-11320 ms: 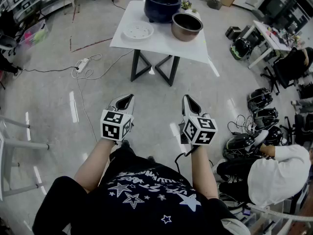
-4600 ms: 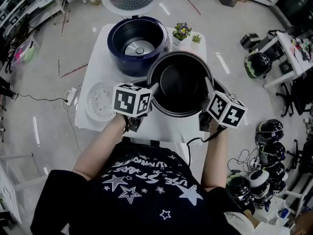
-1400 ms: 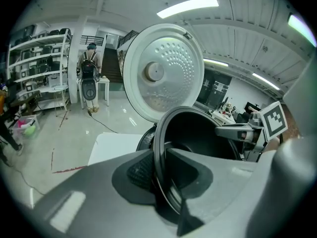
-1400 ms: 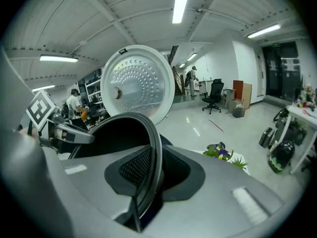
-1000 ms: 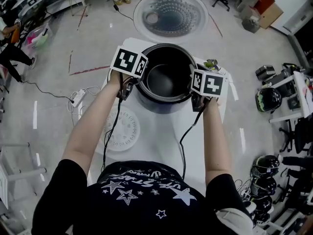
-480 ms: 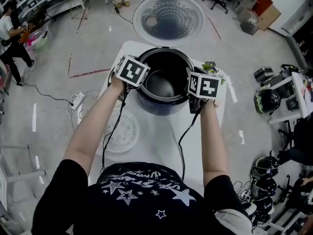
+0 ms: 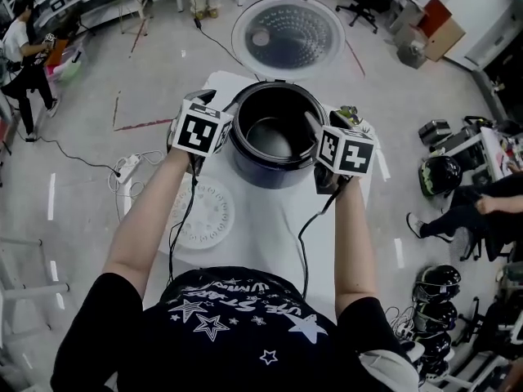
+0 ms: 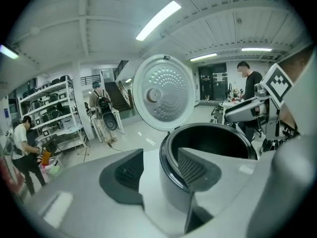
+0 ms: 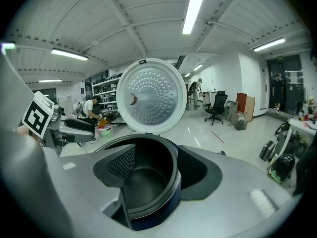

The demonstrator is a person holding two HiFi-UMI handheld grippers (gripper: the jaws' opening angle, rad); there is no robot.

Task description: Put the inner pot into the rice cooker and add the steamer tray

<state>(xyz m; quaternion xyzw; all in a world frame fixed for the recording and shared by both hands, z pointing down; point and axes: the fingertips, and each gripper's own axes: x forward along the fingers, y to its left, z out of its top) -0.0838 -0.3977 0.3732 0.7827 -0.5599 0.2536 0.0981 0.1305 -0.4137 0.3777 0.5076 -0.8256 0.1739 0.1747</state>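
At the far end of the white table, the dark, smooth inner pot sits inside the navy rice cooker, whose dimpled metal lid stands open behind it. Only the head view shows the round, perforated white steamer tray, lying flat by the table's left edge. The gripper views show the left gripper and right gripper each astride the pot's rim, ribbed jaws apart and not clamping it, the right's having just been opening.
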